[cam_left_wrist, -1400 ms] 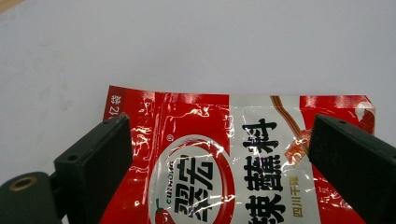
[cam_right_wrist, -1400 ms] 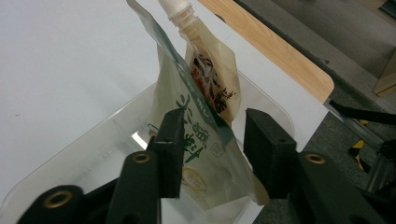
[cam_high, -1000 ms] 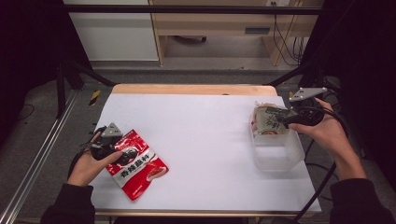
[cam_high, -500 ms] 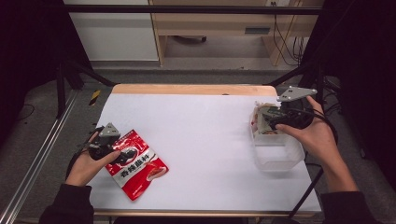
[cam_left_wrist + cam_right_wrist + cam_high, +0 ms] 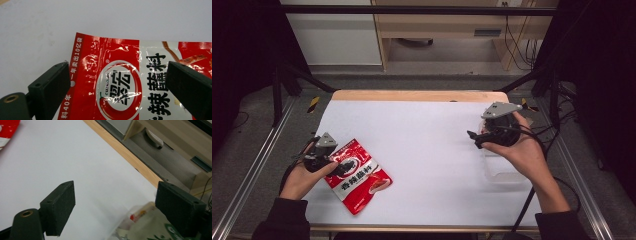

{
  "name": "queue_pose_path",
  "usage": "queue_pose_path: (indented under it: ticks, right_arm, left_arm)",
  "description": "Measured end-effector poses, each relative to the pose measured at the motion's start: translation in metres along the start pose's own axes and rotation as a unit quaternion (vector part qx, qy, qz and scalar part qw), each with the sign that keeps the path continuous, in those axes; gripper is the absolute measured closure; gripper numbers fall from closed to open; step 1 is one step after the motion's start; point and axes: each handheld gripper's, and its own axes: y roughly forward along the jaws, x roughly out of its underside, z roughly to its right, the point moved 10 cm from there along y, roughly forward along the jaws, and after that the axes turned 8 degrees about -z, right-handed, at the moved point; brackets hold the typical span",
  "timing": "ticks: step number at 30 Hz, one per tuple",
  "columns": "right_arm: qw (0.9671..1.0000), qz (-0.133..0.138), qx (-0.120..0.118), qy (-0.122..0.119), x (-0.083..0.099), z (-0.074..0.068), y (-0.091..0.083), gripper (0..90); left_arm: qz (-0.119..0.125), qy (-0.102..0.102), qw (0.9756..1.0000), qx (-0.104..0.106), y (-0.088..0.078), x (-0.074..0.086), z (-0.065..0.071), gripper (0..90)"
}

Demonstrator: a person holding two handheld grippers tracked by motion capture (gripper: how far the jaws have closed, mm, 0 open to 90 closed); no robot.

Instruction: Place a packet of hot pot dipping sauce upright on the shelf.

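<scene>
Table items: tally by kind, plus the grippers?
Red sauce packet: 1
Clear plastic box with a packet inside: 1 box, 1 packet
Grippers: 2, left gripper open over the red packet, right gripper open with nothing between its jaws, which have just been opening
Total: 3 items, 2 grippers

Left gripper (image 5: 343, 169) low, fingers (image 5: 51, 85) wide apart, right gripper (image 5: 473, 138) raised, fingers just opened, empty
</scene>
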Motion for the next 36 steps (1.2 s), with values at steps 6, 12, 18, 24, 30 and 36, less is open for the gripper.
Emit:
queue_pose_path:
  ticks: [6,12,18,24,30,36]
  right_arm:
    - [0.9994,-0.002,-0.036,-0.004,-0.003,-0.044,0.02,17.5]
    - [0.9975,0.004,-0.07,-0.001,0.0,-0.084,0.04,17.8]
    - [0.9964,0.011,-0.083,0.018,0.006,-0.11,0.061,18.6]
    - [0.9946,0.015,-0.096,0.036,0.02,-0.136,0.082,18.3]
    - [0.995,0.003,-0.093,0.035,0.032,-0.147,0.094,14.8]
    - [0.9942,-0.004,-0.104,0.028,0.039,-0.159,0.101,12.2]
  left_arm:
    - [0.012,-0.006,0.9999,-0.009,-0.003,0.005,-0.005,6.1]
    - [0.017,-0.014,0.9996,-0.018,-0.01,0.014,-0.01,6.1]
    - [0.025,-0.029,0.9989,-0.027,-0.017,0.027,-0.018,6.0]
    - [0.034,-0.055,0.997,-0.043,-0.022,0.045,-0.033,6.9]
    - [0.034,-0.066,0.9961,-0.047,-0.019,0.052,-0.044,6.9]
    - [0.033,-0.072,0.9958,-0.046,-0.015,0.058,-0.051,7.9]
